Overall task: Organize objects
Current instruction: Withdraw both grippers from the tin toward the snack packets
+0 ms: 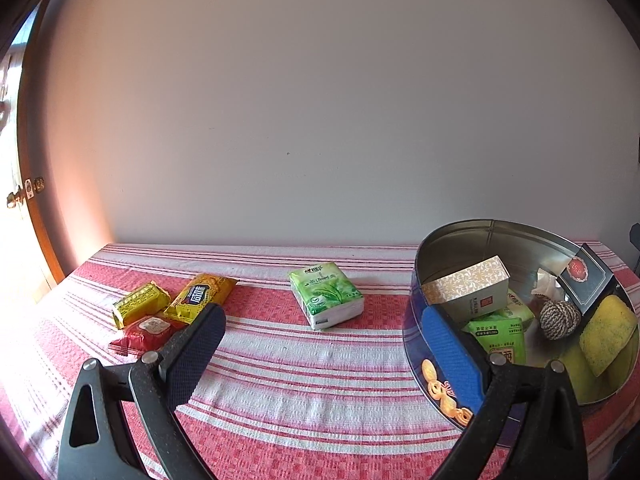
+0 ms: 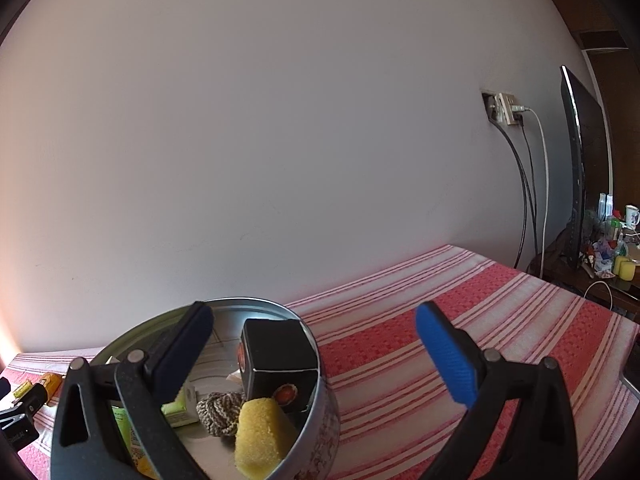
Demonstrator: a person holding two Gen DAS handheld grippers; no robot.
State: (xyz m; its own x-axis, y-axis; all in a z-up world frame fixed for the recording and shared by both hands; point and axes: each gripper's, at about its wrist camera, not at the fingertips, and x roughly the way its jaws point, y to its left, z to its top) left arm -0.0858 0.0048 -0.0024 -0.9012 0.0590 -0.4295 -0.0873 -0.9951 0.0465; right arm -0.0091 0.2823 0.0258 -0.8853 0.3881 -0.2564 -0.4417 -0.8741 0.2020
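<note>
The round metal tin (image 1: pixel 496 240) stands on the right part of the counter, which is covered by a red-and-white striped cloth (image 1: pixel 280 360). Inside the tin lie a cream patterned cardboard box (image 1: pixel 468 288), 2 green tissue packets (image 1: pixel 504 336), a grey-and-white woven rope ball (image 1: pixel 559 319), a black box with a red emblem (image 1: pixel 588 280) and a yellow sponge (image 1: pixel 608 332) leaning against the wall of the tin.

On the cloth outside the tin, a green tissue pack with a leaf print (image 1: pixel 326 295) lies near the middle, well apart from the tin. Further left sit 3 snack packets close together: a yellow wrapped bar (image 1: pixel 140 304), a yellow-orange wrapper with blue lettering (image 1: pixel 200 294) and a red packet (image 1: pixel 146 334), the red one touching the other 2.

The left gripper (image 1: pixel 324 344) stands wide open with nothing between its fingers; its right finger overlaps the near wall of the tin in view.

The right gripper (image 2: pixel 316 356) is spread to its widest and holds nothing, its left finger (image 2: pixel 180 356) over the tin and its blue right finger (image 2: pixel 444 356) over bare cloth.
</note>
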